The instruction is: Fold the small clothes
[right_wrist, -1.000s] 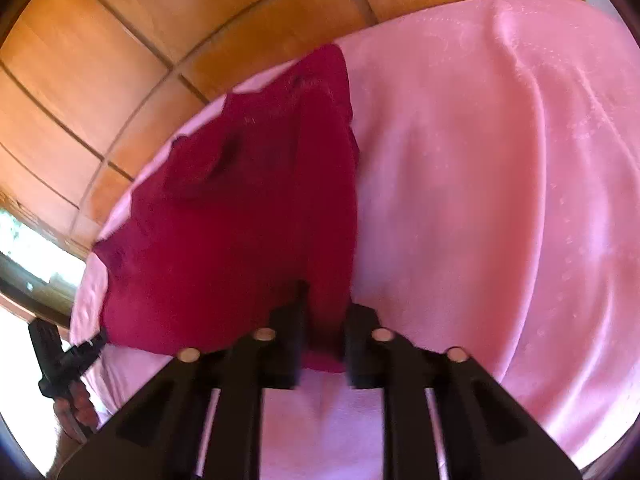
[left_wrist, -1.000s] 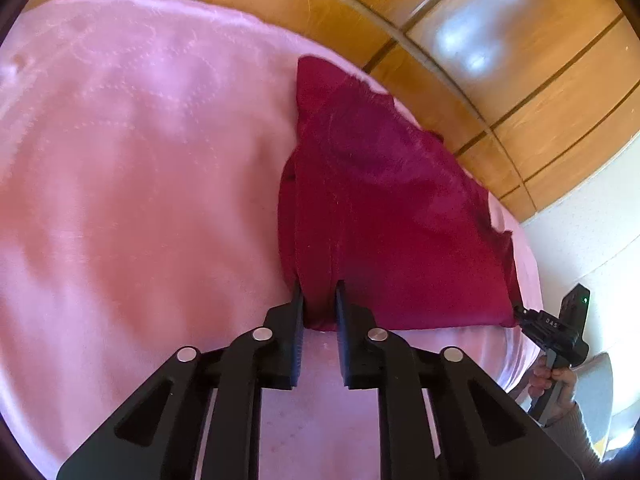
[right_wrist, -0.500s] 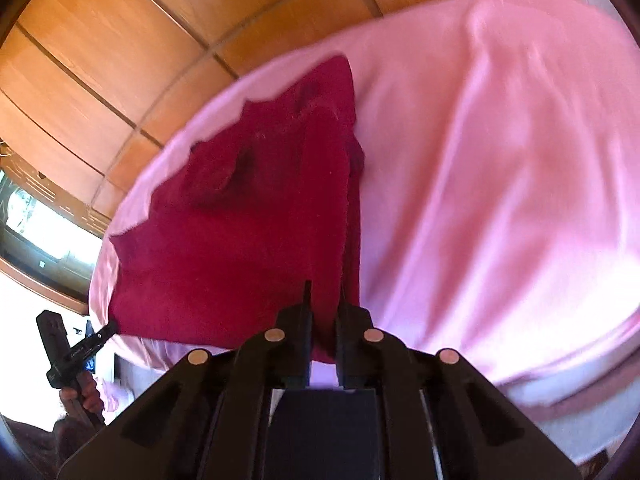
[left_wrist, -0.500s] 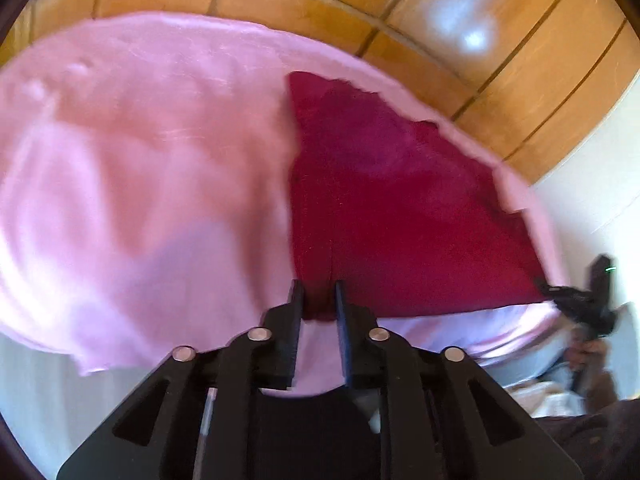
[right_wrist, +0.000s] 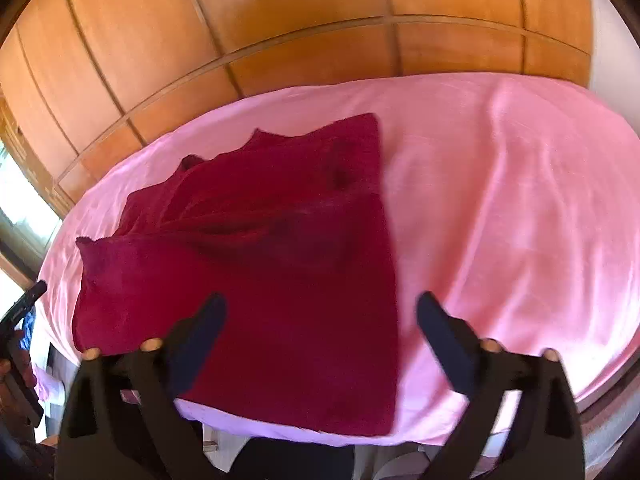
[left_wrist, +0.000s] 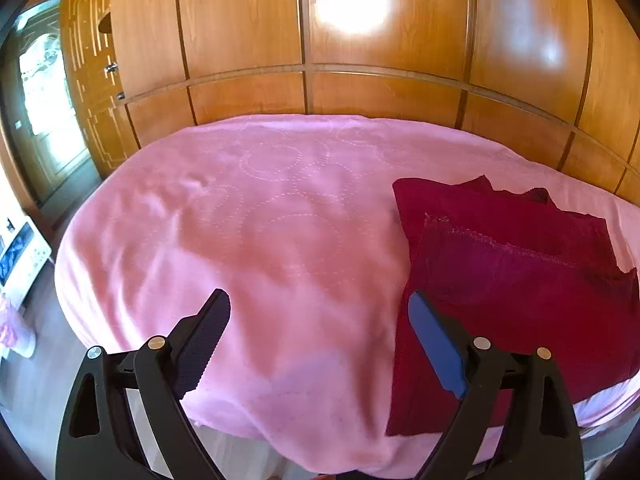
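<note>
A dark red garment [left_wrist: 520,280] lies folded on a pink bedspread [left_wrist: 280,240], near the bed's close edge, with wooden wardrobe panels [left_wrist: 384,32] beyond the far side. In the left wrist view, the left gripper [left_wrist: 318,312] hangs above the near edge with its jaws opening wide and nothing between them; the garment lies to its right, just under the right finger. In the right wrist view, the right gripper [right_wrist: 320,312] is also opening, empty, above the garment's near right part. The cloth spreads away to the left and far side there.
</note>
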`<state>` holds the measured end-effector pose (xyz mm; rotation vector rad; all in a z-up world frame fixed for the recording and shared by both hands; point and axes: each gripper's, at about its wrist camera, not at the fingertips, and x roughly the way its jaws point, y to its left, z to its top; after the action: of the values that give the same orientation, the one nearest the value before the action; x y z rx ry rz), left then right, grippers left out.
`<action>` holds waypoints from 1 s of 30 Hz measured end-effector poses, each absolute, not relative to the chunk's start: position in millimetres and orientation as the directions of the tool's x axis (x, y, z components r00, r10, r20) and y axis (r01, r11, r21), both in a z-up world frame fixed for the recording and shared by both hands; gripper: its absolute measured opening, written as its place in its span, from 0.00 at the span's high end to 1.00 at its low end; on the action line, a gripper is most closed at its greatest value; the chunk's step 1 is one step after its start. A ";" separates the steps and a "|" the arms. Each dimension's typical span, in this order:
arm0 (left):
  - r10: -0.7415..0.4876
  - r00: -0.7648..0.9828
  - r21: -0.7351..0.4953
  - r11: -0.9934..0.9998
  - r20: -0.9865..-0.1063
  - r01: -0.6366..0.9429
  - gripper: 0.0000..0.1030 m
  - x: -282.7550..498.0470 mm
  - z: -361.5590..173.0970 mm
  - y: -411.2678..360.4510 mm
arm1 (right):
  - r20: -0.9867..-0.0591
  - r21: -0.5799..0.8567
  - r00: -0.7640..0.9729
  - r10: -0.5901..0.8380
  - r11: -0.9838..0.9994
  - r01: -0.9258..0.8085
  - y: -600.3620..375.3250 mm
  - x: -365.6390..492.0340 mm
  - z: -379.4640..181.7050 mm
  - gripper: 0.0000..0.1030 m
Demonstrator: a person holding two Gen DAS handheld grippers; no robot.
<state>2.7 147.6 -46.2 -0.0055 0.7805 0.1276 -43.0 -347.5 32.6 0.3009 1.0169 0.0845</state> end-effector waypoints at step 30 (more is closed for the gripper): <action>-0.078 0.658 -0.084 0.996 -0.749 0.023 0.09 39.5 -70.8 133.6 | -0.876 0.218 0.460 0.146 0.970 0.107 -312.1 -34.0 -31.2 0.02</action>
<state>39.5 133.6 -70.8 -0.0687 0.8508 -0.0578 -34.0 -312.1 -31.2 0.2570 1.0957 0.0243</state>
